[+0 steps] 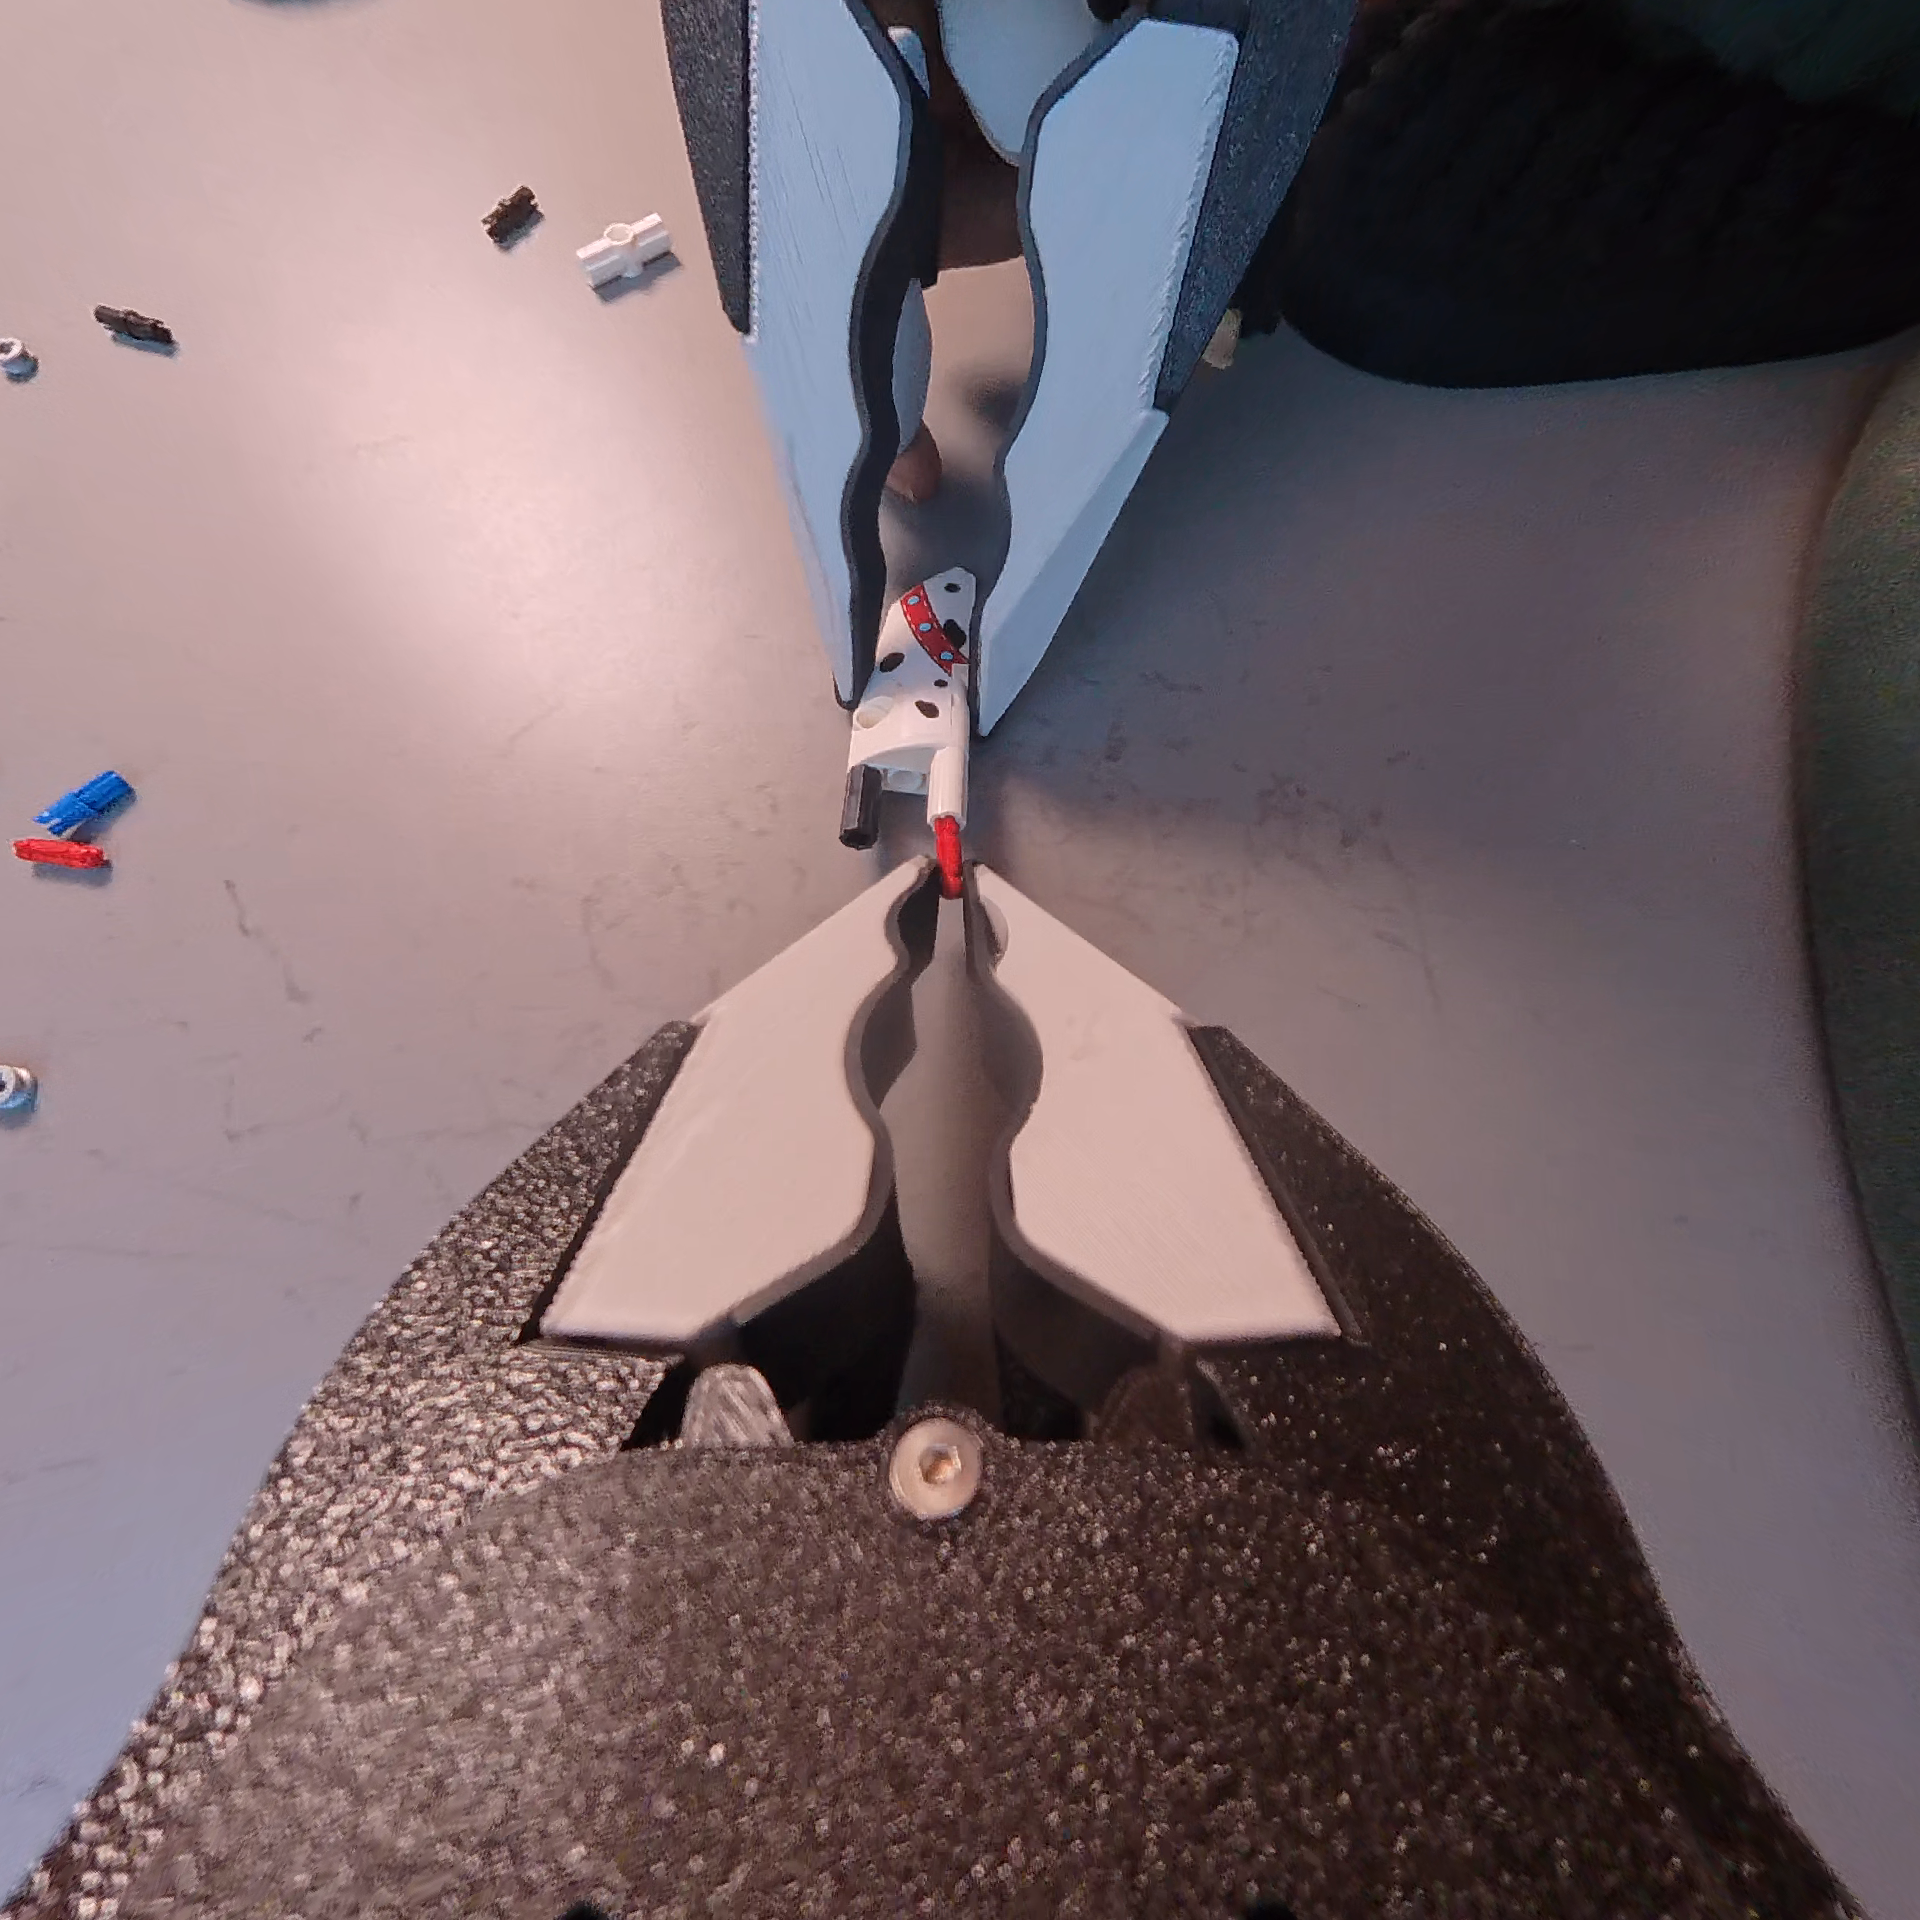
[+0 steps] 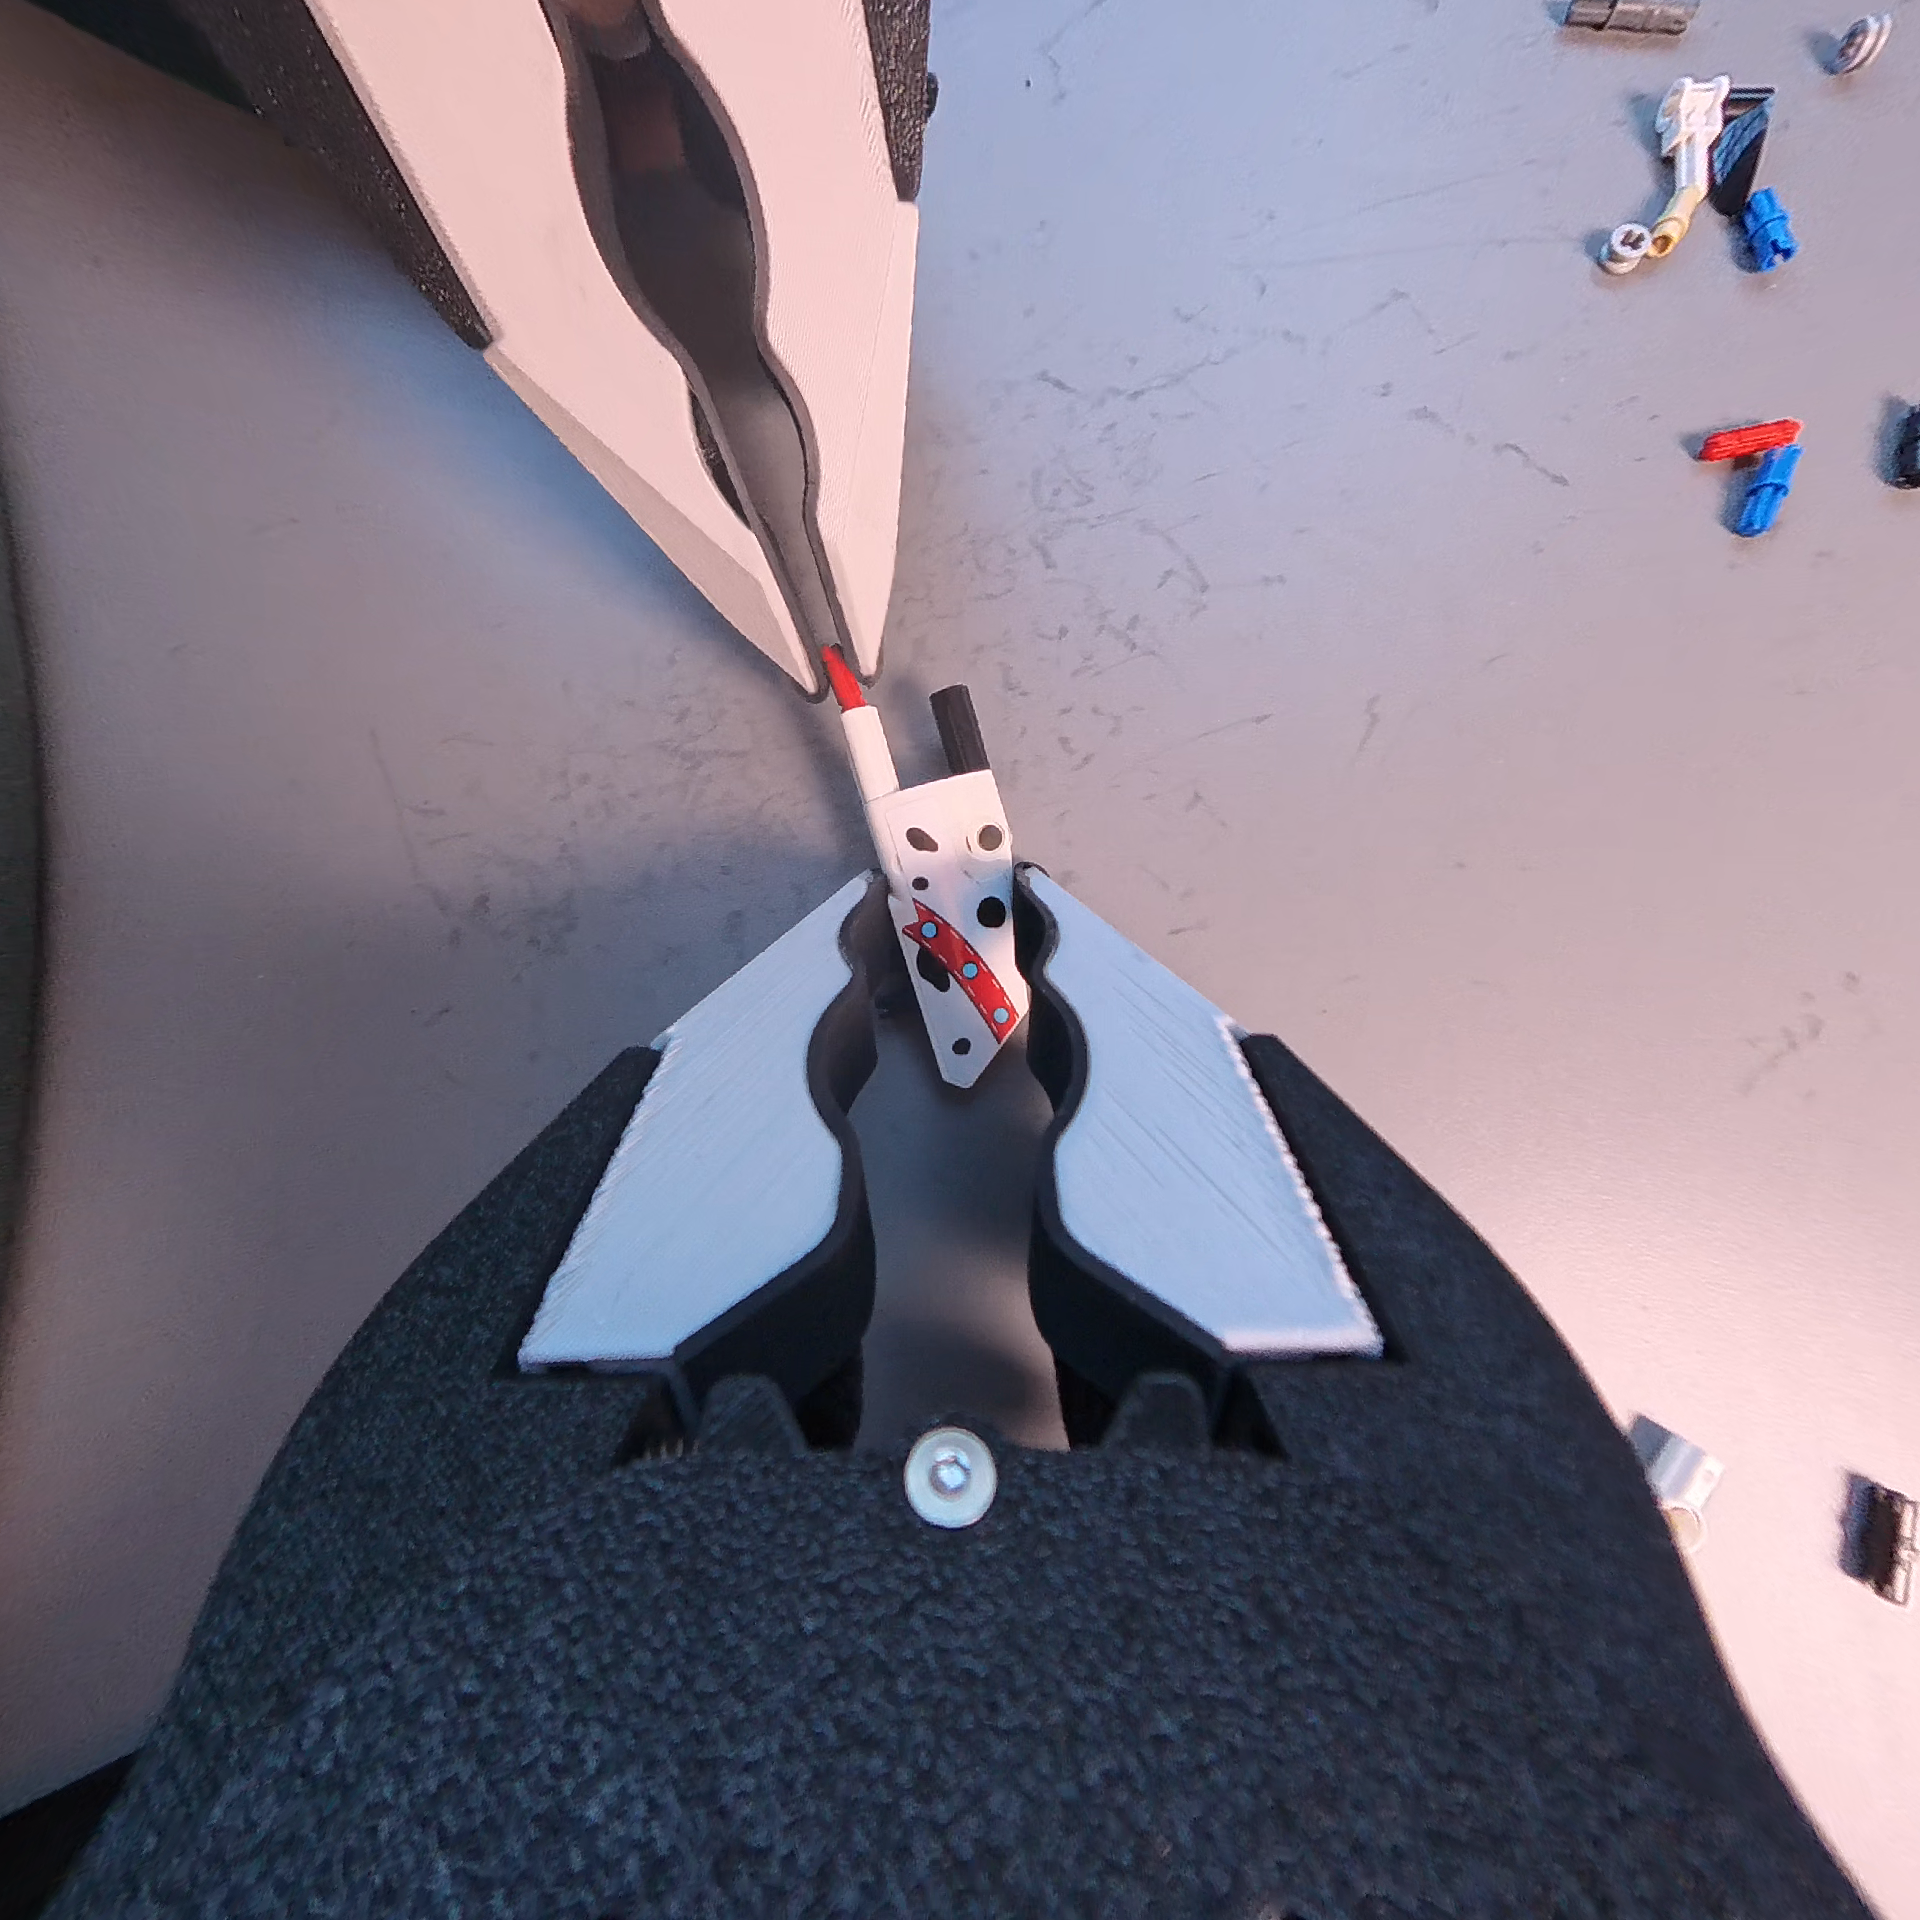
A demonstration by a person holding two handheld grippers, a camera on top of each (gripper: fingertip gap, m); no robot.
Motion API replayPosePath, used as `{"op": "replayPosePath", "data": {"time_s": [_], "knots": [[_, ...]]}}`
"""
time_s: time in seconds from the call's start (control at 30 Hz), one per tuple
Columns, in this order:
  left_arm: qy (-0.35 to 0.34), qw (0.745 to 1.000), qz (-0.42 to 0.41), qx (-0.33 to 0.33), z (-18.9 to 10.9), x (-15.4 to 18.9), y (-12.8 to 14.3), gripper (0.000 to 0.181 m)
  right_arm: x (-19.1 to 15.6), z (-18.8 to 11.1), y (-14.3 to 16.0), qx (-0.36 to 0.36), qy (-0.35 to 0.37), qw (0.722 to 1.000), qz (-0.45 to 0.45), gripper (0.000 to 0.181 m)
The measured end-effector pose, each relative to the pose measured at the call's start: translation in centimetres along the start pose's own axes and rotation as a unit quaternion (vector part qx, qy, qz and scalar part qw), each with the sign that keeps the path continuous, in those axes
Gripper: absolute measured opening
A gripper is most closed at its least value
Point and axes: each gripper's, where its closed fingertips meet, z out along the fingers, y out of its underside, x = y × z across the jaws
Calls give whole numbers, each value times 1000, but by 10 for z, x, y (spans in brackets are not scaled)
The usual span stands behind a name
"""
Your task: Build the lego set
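A white spotted lego panel with a red band (image 2: 956, 935) is held just above the grey table between both grippers. My right gripper (image 2: 945, 894) is shut on the panel; it shows from the far side in the left wrist view (image 1: 914, 717). A black pin (image 2: 958, 725) and a white sleeve (image 2: 871, 750) stick out of the panel's end. A red axle (image 1: 948, 847) runs out of the sleeve. My left gripper (image 1: 948, 873) is shut on the red axle's tip, and it comes in from the upper left in the right wrist view (image 2: 840, 681).
Loose lego parts lie on the table: a blue pin (image 1: 88, 800), a red axle (image 1: 60, 852), black pins (image 1: 133, 322), a white connector (image 1: 623, 249), and a small sub-assembly (image 2: 1704, 156) with blue pins (image 2: 1761, 488). A dark rounded object (image 1: 1579, 208) and a green edge (image 1: 1870, 831) are at right.
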Motion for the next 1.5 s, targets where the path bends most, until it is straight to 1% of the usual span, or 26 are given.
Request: {"op": "replayPosePath", "data": {"time_s": [0.07, 0.23, 0.33, 0.5, 0.7, 0.8, 1.0, 1.23, 1.5], "knots": [[-4, 1000, 4, 4, -1, 0, -1, 3, 0, 0, 0, -2, 6, 1000, -3, 22], [24, 999, -28, 12, -2, -1, -3, 3, 0, 0, 0, -9, 14, 1000, -8, 22], [38, 998, -52, -1, -3, -1, -3, 2, 0, 1, 0, -17, 22, 1000, -11, 22], [55, 997, -54, -23, -4, -2, -5, 2, 0, 1, -1, -16, 20, 1000, -6, 22], [84, 992, -78, -54, -5, -2, -6, 2, 0, 1, -1, -30, 34, 999, -19, 22], [97, 988, -102, -58, -5, -2, -7, 2, 0, 1, -1, -29, 36, 999, -17, 21], [114, 985, -114, -57, -3, -1, -11, 2, -1, 1, -1, -32, 39, 998, -25, 21], [100, 985, -122, -77, 0, 0, -12, 2, -1, 1, -1, -35, 45, 998, -24, 21], [77, 988, -129, -48, 2, 0, -13, 3, 0, 1, 0, -33, 49, 998, -17, 21]]}}
